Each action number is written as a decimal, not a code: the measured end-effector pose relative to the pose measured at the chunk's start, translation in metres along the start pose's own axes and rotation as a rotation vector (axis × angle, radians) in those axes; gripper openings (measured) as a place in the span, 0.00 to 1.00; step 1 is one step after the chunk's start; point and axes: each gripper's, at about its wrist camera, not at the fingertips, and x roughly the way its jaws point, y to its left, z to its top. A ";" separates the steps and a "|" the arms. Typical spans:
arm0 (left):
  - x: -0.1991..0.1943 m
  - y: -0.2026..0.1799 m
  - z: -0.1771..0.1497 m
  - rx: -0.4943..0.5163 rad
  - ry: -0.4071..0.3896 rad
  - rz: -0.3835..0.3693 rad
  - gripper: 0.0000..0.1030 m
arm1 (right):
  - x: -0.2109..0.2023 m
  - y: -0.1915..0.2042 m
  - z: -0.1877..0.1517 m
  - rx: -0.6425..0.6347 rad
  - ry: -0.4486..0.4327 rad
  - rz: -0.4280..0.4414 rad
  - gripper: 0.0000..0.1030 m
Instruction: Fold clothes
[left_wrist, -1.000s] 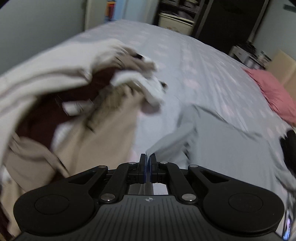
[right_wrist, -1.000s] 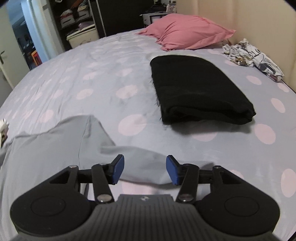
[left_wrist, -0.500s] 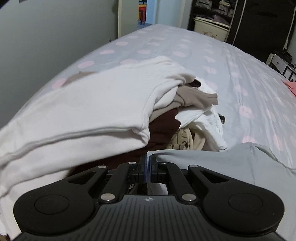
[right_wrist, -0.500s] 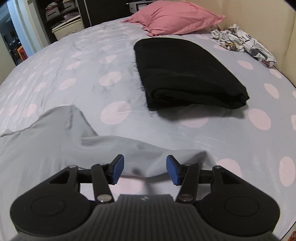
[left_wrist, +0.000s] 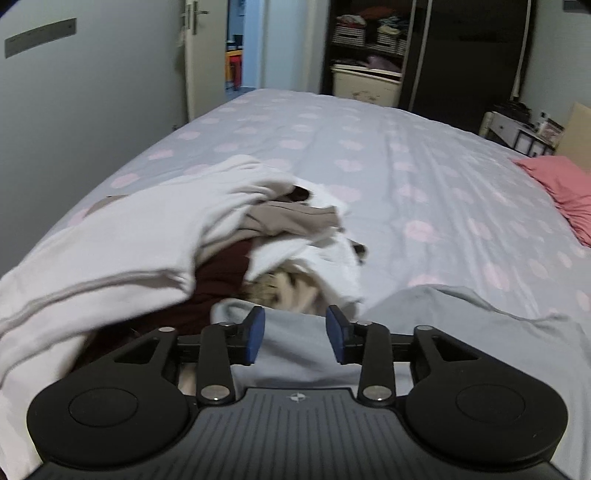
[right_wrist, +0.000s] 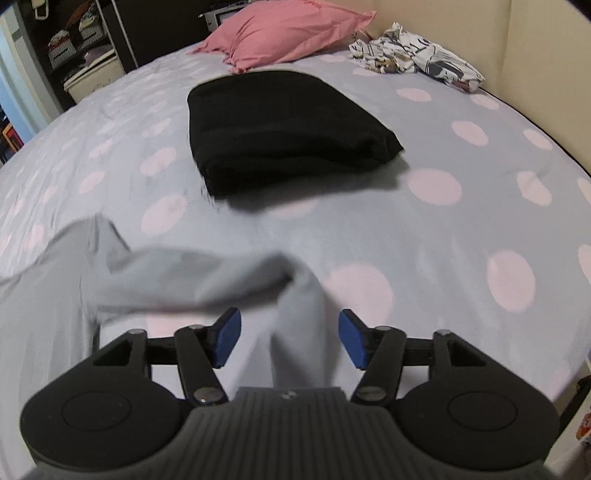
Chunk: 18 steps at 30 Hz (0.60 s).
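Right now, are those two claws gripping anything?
Left gripper: open, holding nothing, over the grey garment.
Right gripper: open, holding nothing, grey garment between its fingers.

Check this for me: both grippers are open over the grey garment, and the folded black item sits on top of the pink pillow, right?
Not quite. The right wrist view shows the folded black item lying on the bedsheet, in front of the pink pillow, not on it. Both grippers' jaws are open over the grey garment.

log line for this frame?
left gripper: open | right gripper: open | grey garment: unheld on bed | black garment: folded
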 end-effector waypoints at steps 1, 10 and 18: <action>-0.001 -0.005 -0.002 0.005 0.004 -0.011 0.35 | 0.000 -0.001 -0.007 -0.010 0.019 0.007 0.62; -0.005 -0.038 -0.027 0.056 0.067 -0.082 0.35 | 0.010 -0.010 -0.046 -0.077 0.170 0.032 0.17; -0.004 -0.052 -0.036 0.070 0.082 -0.112 0.35 | -0.013 -0.016 -0.006 -0.220 0.135 -0.068 0.05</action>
